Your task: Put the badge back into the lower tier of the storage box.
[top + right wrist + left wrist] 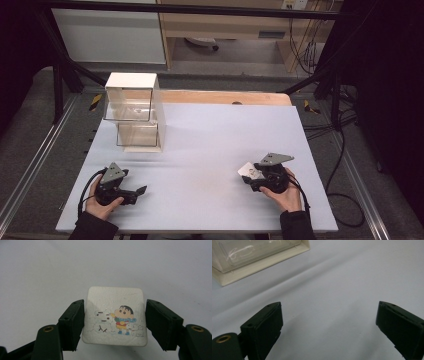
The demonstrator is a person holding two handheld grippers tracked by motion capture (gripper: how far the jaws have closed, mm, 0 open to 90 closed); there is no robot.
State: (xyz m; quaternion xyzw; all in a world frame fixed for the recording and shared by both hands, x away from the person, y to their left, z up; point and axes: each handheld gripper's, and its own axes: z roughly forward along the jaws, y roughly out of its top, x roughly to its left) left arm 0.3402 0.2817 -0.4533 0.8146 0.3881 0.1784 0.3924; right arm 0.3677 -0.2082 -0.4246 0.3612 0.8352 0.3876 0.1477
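Nearest, the right gripper (113, 322) has its jaws clamped on the side edges of a small white tile (115, 316) (a cartoon child and snowman printed on it), held between them just above the pale worktop (210, 145). The left gripper (131, 192) rests with jaws apart, empty. Far left stands a clear two-tier box (134, 111), nearer the left gripper.

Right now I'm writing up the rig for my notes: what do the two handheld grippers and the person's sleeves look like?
Both the left gripper and the right gripper are black, each topped by a grey three-cornered plate and trailing a black cable. Their jaws are blocky black pads with small screw holes; brass-coloured fittings sit at the jaw bases. The sleeves are dark.
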